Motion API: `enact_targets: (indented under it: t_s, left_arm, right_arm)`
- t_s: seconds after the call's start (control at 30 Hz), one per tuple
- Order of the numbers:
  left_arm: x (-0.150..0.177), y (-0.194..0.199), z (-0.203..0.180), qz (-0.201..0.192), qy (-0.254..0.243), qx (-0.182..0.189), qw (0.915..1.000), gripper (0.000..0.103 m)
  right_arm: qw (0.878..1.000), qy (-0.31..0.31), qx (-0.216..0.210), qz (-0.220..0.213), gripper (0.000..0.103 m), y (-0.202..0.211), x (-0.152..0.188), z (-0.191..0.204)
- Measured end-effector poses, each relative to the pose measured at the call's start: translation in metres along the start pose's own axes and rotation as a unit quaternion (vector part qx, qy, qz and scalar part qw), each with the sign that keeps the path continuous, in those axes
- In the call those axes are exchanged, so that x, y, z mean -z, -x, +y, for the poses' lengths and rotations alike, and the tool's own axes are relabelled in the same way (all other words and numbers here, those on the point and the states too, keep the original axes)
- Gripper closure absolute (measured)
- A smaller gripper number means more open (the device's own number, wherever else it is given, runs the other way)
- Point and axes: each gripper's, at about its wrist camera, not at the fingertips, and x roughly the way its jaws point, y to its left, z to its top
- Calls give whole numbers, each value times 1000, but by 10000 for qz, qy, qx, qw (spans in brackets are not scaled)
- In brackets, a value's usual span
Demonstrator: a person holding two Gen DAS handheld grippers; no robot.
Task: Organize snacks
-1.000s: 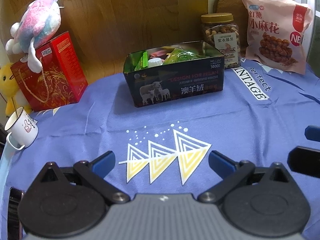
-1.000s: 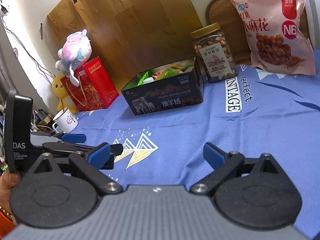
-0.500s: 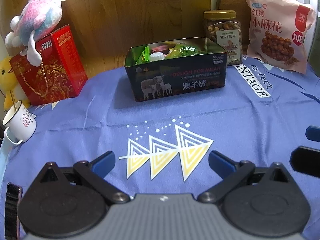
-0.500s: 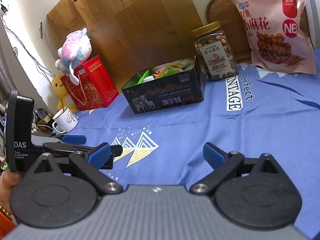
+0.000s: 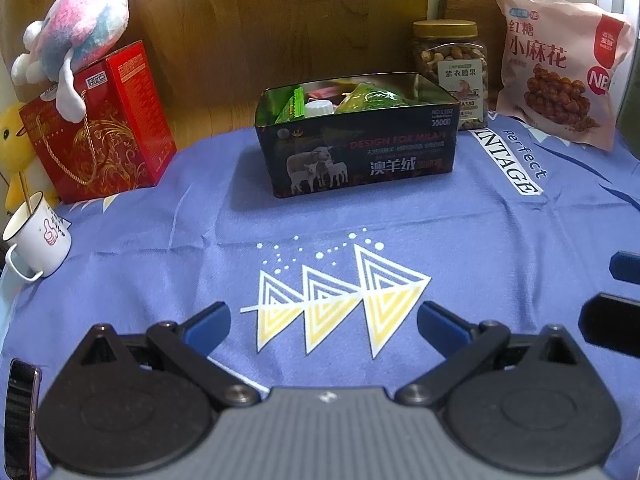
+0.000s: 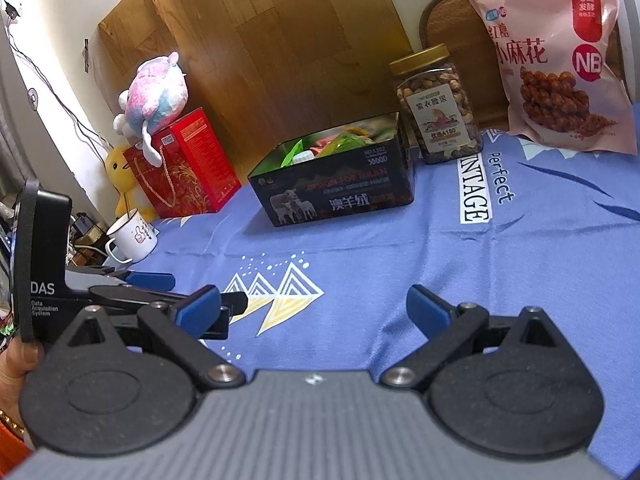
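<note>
Tools, left [image 5: 324, 320] and right [image 6: 314, 306], gape wide, empty.

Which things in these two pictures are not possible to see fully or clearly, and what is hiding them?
- Snacks inside the black tin: both views, its front wall hides all but their tops.
- Yellow plush toy: left wrist view, cut by the frame edge and hidden behind the red gift bag.
- Nut jar: left wrist view, the tin covers its base.
- Small print on the jar label: both views, too small to read.

One tin [image 5: 360, 152], one nut jar [image 5: 450, 68], one snack bag [image 5: 556, 68], one mug [image 5: 38, 236], two plush toys [image 5: 80, 36], one red box [image 5: 100, 132].
</note>
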Motion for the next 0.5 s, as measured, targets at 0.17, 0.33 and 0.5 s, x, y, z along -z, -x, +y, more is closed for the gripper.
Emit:
enact_targets:
  t_s: [0.17,0.33,0.5]
  left_arm:
    - [-1,0,0,8,5,7,10000,0]
    - [-1,-1,0,-8,0,-8,10000,0]
    - [-2,-2,2,-10,20,-45,10000,0]
  right_arm:
    - [10000,6,1,5,2,0,0,0]
    - [10000,21,8,11,2,-1,0,1]
    - [10000,24,8,6,2,-2,1,1]
